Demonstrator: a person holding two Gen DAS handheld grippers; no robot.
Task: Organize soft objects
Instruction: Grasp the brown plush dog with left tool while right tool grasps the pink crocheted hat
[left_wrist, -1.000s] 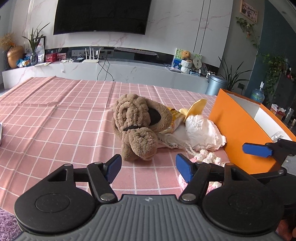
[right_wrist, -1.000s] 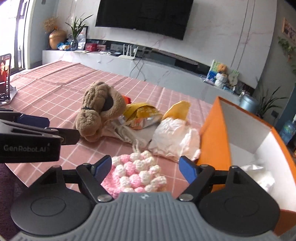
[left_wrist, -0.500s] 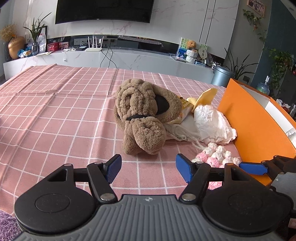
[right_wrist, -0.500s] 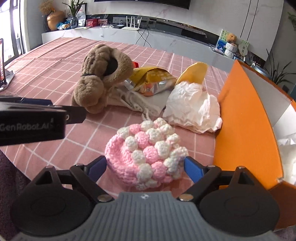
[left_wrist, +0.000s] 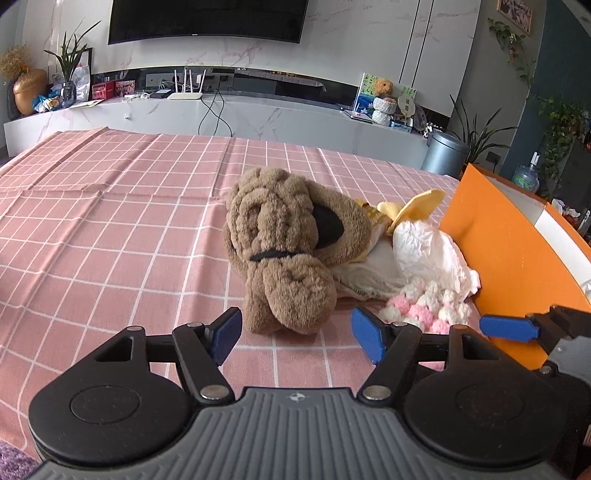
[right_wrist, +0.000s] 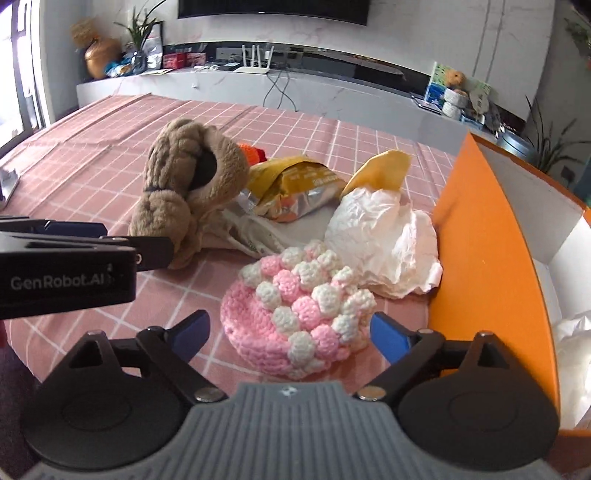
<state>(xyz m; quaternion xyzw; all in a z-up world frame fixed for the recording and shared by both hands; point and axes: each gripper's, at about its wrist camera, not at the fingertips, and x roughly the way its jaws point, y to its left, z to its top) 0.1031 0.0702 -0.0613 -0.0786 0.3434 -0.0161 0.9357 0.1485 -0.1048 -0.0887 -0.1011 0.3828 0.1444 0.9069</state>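
My left gripper points down over the bench, which is covered in a pink checked cloth, and its jaws stand apart with nothing between the blue pads; they are opening a little. Just ahead of it lies a brown plush dog, slumped on its side, its nearest paw near the gap but not touching either pad. My right gripper is opening too, and the pink and white crocheted hat lies flat on the cloth between its pads; the right pad sits right against the hat's edge, the left one stands clear, so I am not gripping it. Behind the hat is a crumpled white paper wad, touching the hat's far side and lying against the outer wall of the orange box, which stands to my right with its white inside showing. A yellow snack bag lies between the dog and the paper, with a pale cloth bag spread beneath the dog's side and a yellow cloth sticking up behind the paper. Something white and crumpled rests inside the box.
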